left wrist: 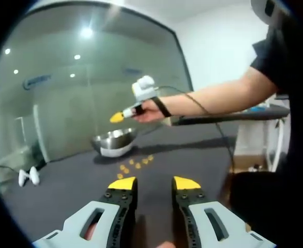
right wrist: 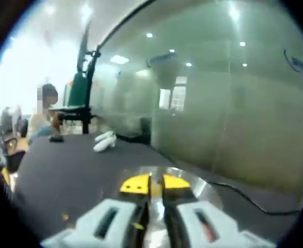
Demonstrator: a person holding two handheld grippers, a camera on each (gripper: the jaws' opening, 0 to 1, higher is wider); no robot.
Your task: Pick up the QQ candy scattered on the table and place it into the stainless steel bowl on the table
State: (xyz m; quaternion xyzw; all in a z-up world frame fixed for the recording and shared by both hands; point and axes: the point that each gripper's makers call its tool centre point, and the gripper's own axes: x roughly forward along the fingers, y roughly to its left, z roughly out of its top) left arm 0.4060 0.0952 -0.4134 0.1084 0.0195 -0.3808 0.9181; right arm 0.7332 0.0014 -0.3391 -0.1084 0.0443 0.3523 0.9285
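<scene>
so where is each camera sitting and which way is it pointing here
Left gripper view: rides the left gripper, held low over the dark table, facing the stainless steel bowl, scattered candies, the right gripper and the person's forearm.
Right gripper view: rides the right gripper, jaws nearly closed above the bowl, facing the glass wall.
Shared: bowl, table, glass wall.
</scene>
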